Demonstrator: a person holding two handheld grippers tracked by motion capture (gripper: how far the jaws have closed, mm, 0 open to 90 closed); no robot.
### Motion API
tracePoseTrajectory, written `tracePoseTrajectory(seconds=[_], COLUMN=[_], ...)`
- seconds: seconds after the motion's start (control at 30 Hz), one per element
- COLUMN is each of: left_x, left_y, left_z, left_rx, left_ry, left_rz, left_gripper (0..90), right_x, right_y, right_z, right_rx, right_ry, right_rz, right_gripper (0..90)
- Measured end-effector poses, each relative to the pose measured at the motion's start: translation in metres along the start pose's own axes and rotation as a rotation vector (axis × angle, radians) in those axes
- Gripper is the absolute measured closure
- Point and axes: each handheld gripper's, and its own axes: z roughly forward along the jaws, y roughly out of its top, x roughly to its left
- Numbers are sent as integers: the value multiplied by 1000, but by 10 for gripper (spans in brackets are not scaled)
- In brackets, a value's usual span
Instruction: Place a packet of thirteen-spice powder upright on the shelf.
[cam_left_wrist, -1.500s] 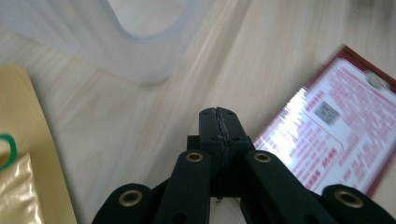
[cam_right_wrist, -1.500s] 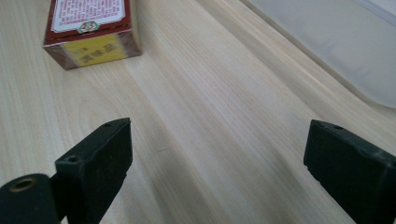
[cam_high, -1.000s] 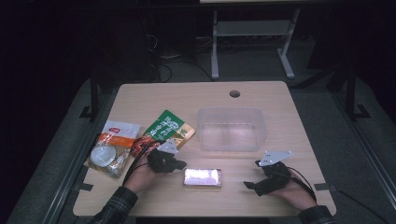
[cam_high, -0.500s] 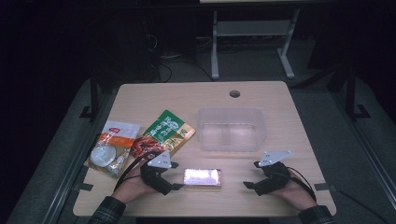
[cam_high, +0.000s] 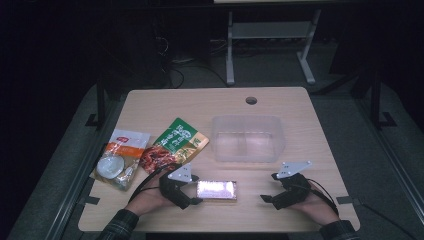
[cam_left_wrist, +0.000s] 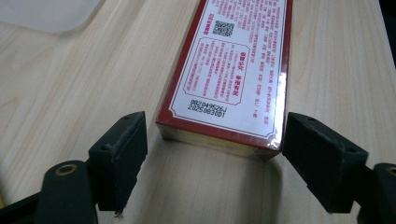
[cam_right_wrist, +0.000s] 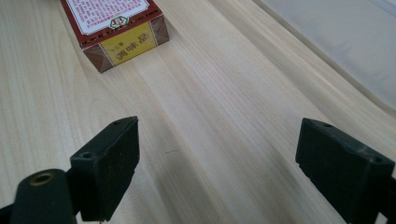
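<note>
A flat red box (cam_high: 216, 190) with a white printed label lies near the table's front edge, and its far end shows in the right gripper view (cam_right_wrist: 112, 28). My left gripper (cam_high: 196, 190) is at the box's left end. In the left gripper view the box (cam_left_wrist: 233, 70) has its near end between the jaw tips of that gripper (cam_left_wrist: 215, 123), with gaps on both sides. Those jaws sprang wide and have just been closing a little. My right gripper (cam_high: 269, 187) rests to the right of the box, pointing at it; here (cam_right_wrist: 219, 125) its jaws stand open over bare wood.
A clear plastic tub (cam_high: 247, 118) stands behind the box at mid-table, its corner in the left gripper view (cam_left_wrist: 42, 14). Two snack bags lie at the left: a green-red one (cam_high: 175, 145) and a white-orange one (cam_high: 120, 157). A cable hole (cam_high: 251, 100) is near the far edge.
The left gripper's jaws have gone from shut to wide apart, and that hand has drawn back slightly toward the front edge. The box and the right hand stay put.
</note>
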Motion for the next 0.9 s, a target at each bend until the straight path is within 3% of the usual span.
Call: tracePoseTrajectory(seconds=[0.27,0.53,0.63,0.9], left_x=[0,-2,-3,-1], left_y=[0,3,5,9], left_z=[3,3,0,-14], left_rx=[23,33,13,-40], left_ry=[-13,-15,-23,-19], left_rz=[26,24,8,13], left_gripper=[289,313,316,319], right_x=[0,0,0,0], right_y=[0,0,0,0], right_z=[0,0,0,0], right_rx=[0,-1,-2,-2], right_ry=[0,2,3,5], right_rz=[1,0,-1,-1], right_gripper=[132,133,133,133])
